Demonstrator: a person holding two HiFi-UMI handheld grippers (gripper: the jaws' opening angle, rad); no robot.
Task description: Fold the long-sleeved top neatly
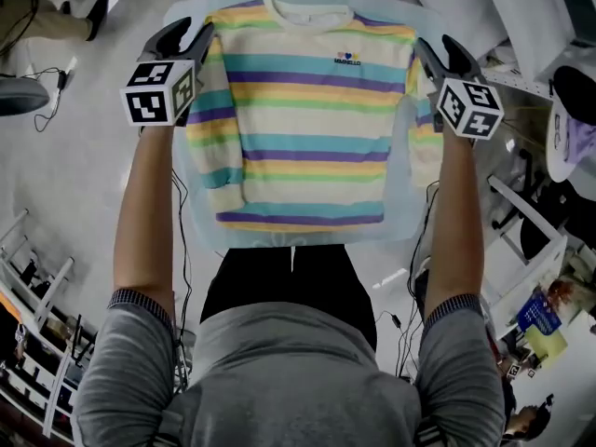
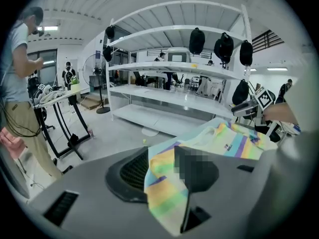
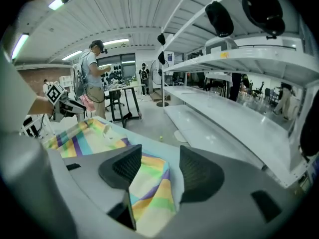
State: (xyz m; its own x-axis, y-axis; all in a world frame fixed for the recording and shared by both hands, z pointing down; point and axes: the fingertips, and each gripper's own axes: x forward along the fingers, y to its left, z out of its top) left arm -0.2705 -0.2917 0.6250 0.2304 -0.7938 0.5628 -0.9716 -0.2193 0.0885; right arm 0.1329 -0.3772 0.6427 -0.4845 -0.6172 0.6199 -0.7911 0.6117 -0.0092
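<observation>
Currently the left gripper [image 1: 191, 37] has its jaws apart, with fabric loose between them. The pastel-striped knit long-sleeved top [image 1: 307, 119] lies flat on the pale blue table [image 1: 200, 223]. The right gripper [image 1: 436, 54] likewise gapes around the opposite shoulder.

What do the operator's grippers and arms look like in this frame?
The left gripper and right gripper are dark grey moulded shells with black ribbed pads. Each carries a white cube printed with black square markers. Thin black cables trail beneath the arms. The person wears a grey sweater, sleeves pushed up, with finely striped cuffs.
</observation>
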